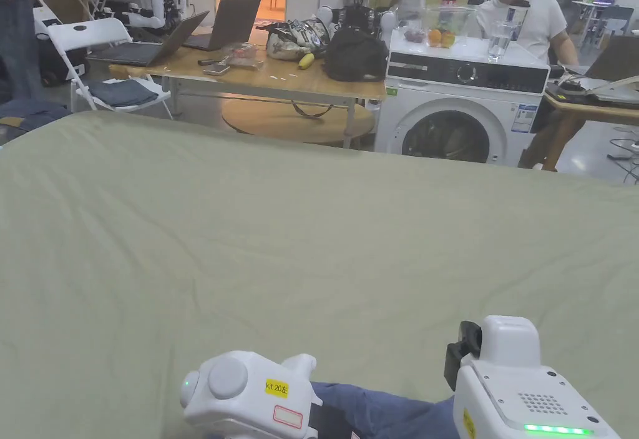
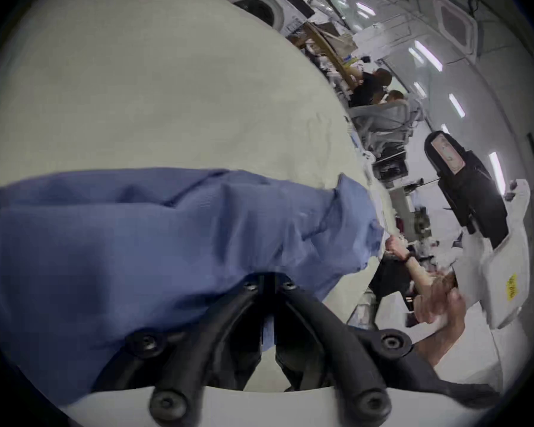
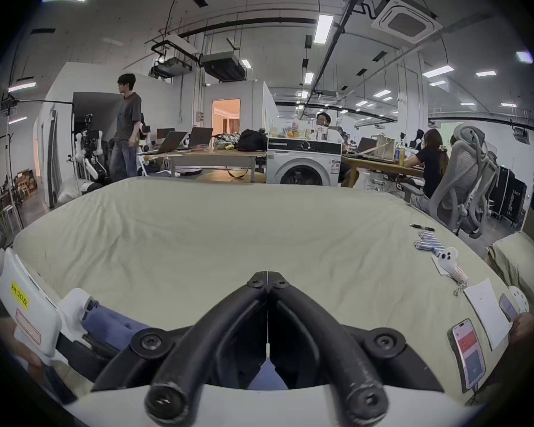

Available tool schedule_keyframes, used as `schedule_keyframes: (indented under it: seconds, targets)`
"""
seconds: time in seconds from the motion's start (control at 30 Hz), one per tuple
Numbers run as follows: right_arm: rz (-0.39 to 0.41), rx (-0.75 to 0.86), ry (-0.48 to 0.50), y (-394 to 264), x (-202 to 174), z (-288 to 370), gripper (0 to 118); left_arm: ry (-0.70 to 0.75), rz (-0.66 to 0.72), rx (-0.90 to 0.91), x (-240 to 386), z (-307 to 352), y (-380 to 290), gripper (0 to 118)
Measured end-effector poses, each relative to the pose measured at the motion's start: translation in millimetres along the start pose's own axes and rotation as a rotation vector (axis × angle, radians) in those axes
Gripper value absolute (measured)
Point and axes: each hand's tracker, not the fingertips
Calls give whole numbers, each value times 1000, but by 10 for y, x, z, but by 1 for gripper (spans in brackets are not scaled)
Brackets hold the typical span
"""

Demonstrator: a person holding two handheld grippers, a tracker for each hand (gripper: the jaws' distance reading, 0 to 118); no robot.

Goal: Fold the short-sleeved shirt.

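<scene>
While the left tongs (image 2: 269, 282) are pinched together on a fold of the blue shirt (image 2: 142, 242), I'd say lift slow and keep that edge taut so it spreads flat. Shirt's bunched at the near edge of the bed (image 1: 312, 240), long axis running roughly left to right. Right tongs (image 3: 268, 276) look closed too, nothing visibly between the tips.
</scene>
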Motion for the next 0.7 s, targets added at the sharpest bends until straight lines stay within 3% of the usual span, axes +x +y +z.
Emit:
schedule_keyframes:
  seconds: [0.4, 0.63, 0.7]
  targets:
    - [1, -1, -17, -19, 38, 17, 0, 46, -38, -8, 35, -43, 40, 0]
    - [-21, 14, -12, 29, 43, -7, 0, 62, -37, 149, -27, 1070, 83, 0]
    - [-21, 15, -8, 38, 19, -28, 0, 77, -17, 191, -155, 1369, 73, 8]
